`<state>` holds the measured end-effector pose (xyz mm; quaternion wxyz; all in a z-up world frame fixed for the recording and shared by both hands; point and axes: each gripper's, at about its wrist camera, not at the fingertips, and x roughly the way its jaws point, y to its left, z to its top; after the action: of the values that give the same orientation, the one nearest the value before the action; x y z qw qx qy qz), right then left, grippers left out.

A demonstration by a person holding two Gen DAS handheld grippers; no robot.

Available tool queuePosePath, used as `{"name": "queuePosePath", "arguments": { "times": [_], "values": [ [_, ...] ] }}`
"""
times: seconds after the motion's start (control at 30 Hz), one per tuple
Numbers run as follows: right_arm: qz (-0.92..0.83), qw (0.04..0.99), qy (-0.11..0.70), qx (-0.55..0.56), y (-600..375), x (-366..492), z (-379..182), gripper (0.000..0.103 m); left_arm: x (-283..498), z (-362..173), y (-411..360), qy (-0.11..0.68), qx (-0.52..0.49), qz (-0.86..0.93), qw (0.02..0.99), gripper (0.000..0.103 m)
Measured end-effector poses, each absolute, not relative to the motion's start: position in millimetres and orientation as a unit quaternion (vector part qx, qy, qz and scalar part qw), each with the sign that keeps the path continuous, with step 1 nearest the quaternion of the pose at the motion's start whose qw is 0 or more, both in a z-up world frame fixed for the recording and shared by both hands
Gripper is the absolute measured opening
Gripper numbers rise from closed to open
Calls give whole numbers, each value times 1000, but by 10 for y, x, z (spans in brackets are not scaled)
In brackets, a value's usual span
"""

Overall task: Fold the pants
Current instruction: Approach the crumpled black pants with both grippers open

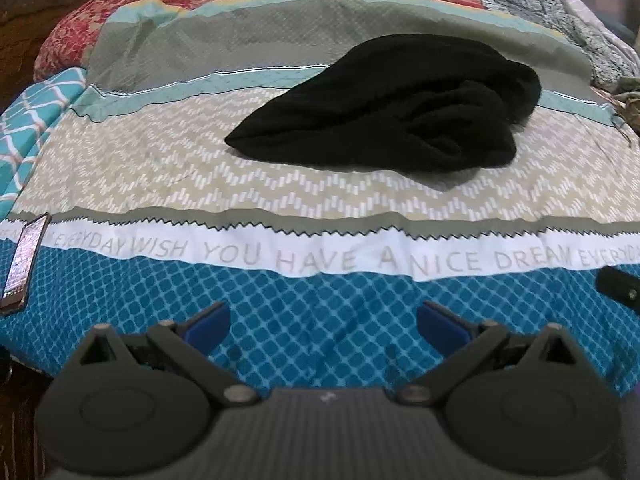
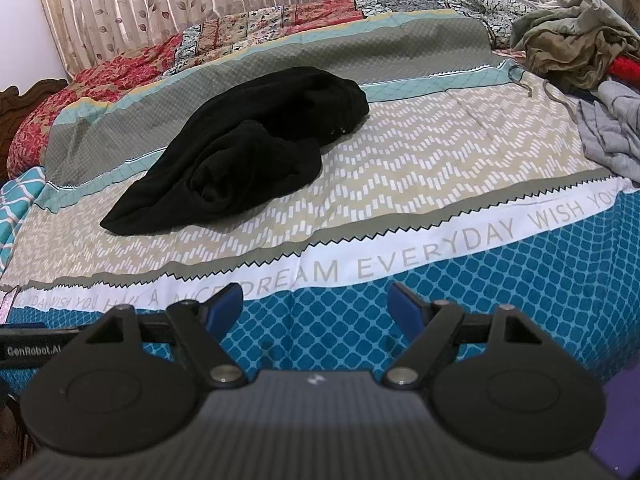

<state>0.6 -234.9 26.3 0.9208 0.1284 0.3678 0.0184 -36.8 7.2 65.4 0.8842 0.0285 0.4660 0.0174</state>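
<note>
Both grippers, left gripper (image 1: 323,322) and right gripper (image 2: 316,304), hover wide open and empty over the bed (image 1: 360,320) edge. Black pants (image 1: 396,108) lie bunched mid-bed, well apart. Folding not started; next, probably reach in and spread them flat.

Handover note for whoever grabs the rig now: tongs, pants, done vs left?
Left tongs: open, empty, hovering over the blue edge of the bedsheet, short of the pants.
Right tongs: open, empty, same standoff.
Black pants: crumpled in a heap mid-bed, on the beige zigzag and grey bands, untouched by either tongs.
Phone lies at the left bed edge; a pile of other clothes sits at the far right.
Done: nothing yet.
Left: spread the pants flat, then fold.
</note>
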Motion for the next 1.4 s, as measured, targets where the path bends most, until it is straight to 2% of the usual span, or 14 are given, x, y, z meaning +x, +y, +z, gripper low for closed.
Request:
{"name": "queuePosePath", "arguments": {
  "times": [0.73, 0.83, 1.03, 1.4],
  "values": [
    [20, 913, 379, 147, -2452, 66, 131, 79, -188, 477, 104, 481, 53, 37, 874, 103],
    [18, 913, 381, 148, -2467, 78, 116, 77, -167, 461, 97, 481, 57, 37, 874, 103],
    [19, 910, 387, 150, -2482, 101, 63, 68, -106, 410, 80, 484, 64, 38, 872, 103],
    [3, 907, 392, 156, -2567, 157, -49, 67, 116, 354, 24, 477, 84, 24, 875, 103]
  ]
}}
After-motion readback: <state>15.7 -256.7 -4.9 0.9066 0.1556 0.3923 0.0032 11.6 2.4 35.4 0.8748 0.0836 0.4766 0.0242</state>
